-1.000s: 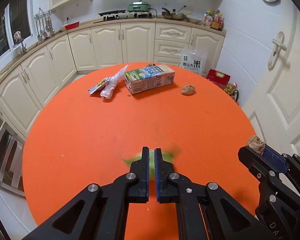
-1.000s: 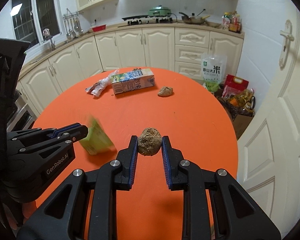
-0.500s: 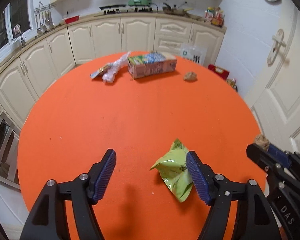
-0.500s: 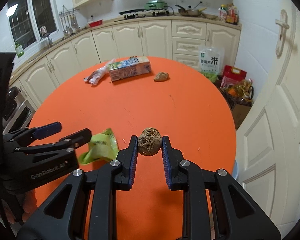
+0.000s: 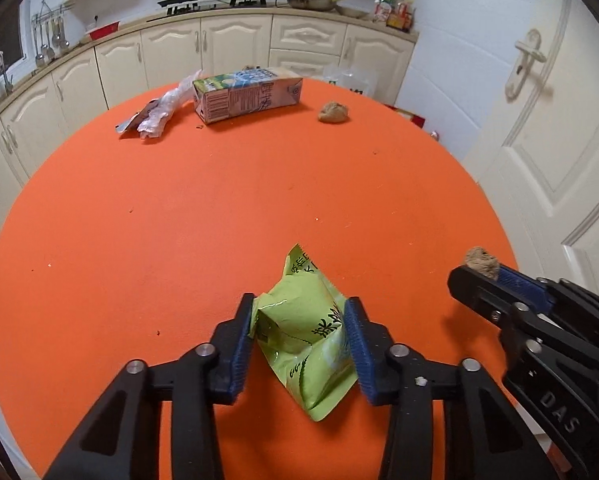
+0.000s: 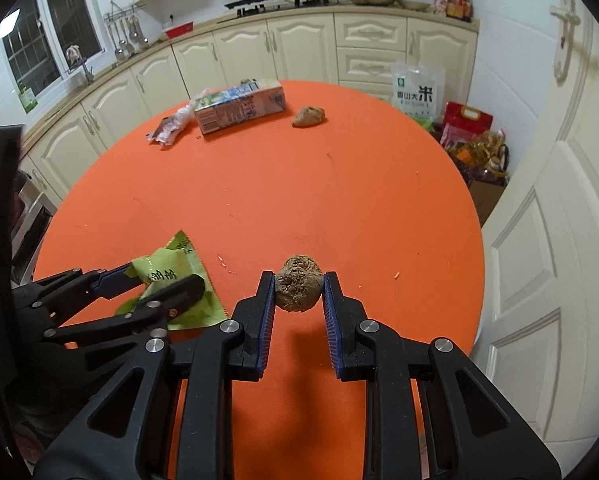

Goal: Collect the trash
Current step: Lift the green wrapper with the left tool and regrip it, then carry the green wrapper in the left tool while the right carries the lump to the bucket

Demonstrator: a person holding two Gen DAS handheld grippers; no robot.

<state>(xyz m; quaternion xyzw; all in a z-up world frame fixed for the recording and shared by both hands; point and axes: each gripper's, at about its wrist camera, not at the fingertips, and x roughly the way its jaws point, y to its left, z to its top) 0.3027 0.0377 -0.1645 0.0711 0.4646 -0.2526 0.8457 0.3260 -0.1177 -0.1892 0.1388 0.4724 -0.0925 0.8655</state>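
- Left tool [image 5: 299,334]: pitched steeply down over the near part of the orange table [image 5: 219,208]; its jaws have just been closing, and the green snack wrapper [image 5: 307,336] lies between them. Both blue pads [image 5: 355,344] meet the wrapper's crumpled sides.
- Green snack wrapper: crumpled, resting on the table, one corner reaching forward past the left tool's tips, the other end trailing back under them.
- Right tool [image 6: 298,292]: likewise pitched down, just right of the left tool and roughly level with it; jaws clamped on a brown crumpled ball [image 6: 298,289], which sits at the tips, clear of the table.
- Milk carton [image 5: 246,94]: on its side at the far edge of the table, well ahead of both tools.
- Clear plastic wrapper [image 5: 157,114]: touching the carton's left end, far from the left tool.
- Second brown lump [image 5: 333,112]: on the table right of the carton, apart from it, well ahead of the right tool.
- Table surface between the tools and the far items: scattered small crumbs only.
- White door [image 5: 539,128]: to the right of both tools.
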